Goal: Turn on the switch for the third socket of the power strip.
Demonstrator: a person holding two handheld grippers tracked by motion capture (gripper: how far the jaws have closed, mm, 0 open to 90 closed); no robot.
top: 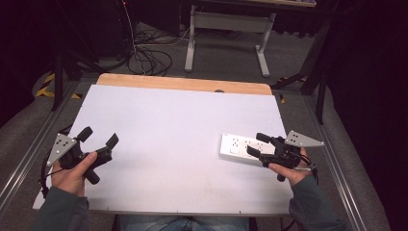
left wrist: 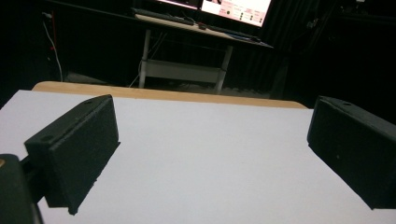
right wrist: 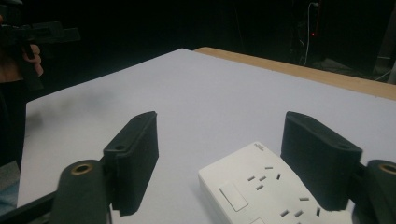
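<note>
A white power strip (top: 241, 146) with several sockets lies flat on the white table top (top: 178, 130) at the right. My right gripper (top: 258, 143) hovers over its right end, open, jaws either side of the strip's near end (right wrist: 252, 186) without touching it. My left gripper (top: 100, 136) is held above the left part of the table, open, nothing between its jaws. In the left gripper view the gripper (left wrist: 210, 154) faces bare white surface. The right gripper view shows the left hand and its gripper (right wrist: 35, 35) far off at the top left.
The white sheet covers a wooden table whose far edge (top: 183, 83) shows as a tan strip. Beyond it stand a desk frame (top: 226, 33) and loose cables (top: 144, 57) on the floor. Metal rails (top: 29, 154) run along both table sides.
</note>
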